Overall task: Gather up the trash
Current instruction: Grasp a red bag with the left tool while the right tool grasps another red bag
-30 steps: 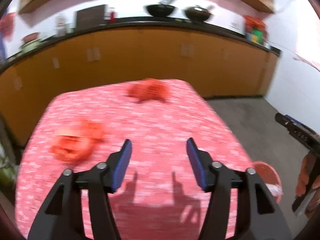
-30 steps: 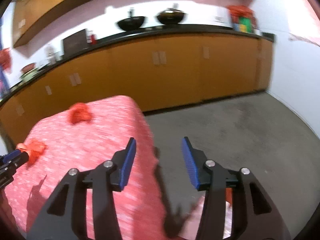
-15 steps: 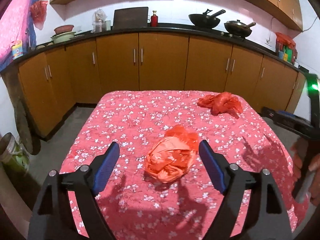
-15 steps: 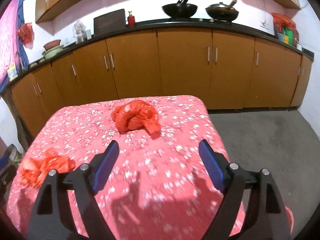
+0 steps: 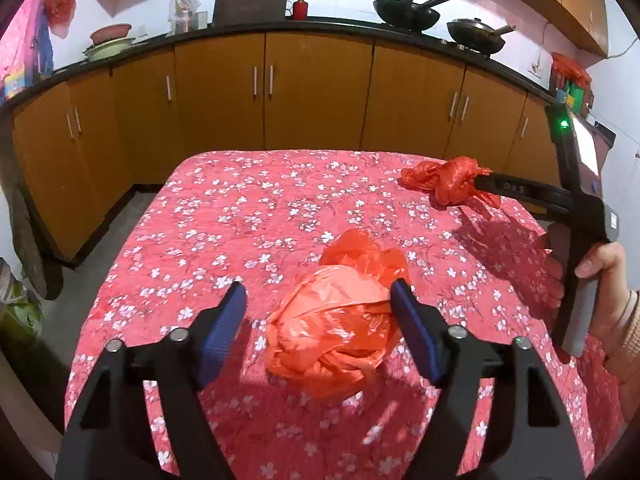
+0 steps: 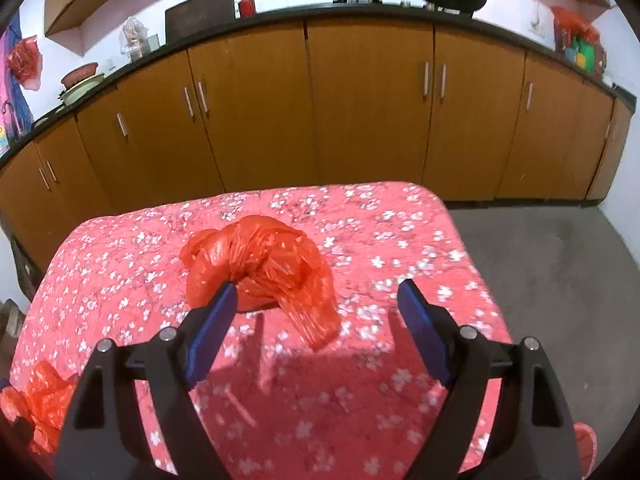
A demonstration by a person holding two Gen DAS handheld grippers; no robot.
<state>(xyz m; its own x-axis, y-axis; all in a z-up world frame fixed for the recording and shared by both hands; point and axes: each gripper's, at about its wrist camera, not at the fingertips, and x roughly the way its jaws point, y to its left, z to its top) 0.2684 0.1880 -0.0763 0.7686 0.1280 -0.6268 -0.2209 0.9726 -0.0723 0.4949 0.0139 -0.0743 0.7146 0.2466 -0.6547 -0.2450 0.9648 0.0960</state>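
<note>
a: two crumpled red plastic bags on the flowered red desk point(image 5: 240, 216). near bag point(image 5: 340, 320) sits between the left gripper point(image 5: 318, 308) jaws, just narrowing, not pinching.

b: right gripper point(image 6: 316, 304) jaws gape before the knotted bag point(image 6: 260, 260).

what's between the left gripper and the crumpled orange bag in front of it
Nothing visible. The crumpled orange bag already sits between the open fingers of the left gripper on the floral tablecloth, with only bare cloth around it. The jaws have just been closing slightly.
</note>
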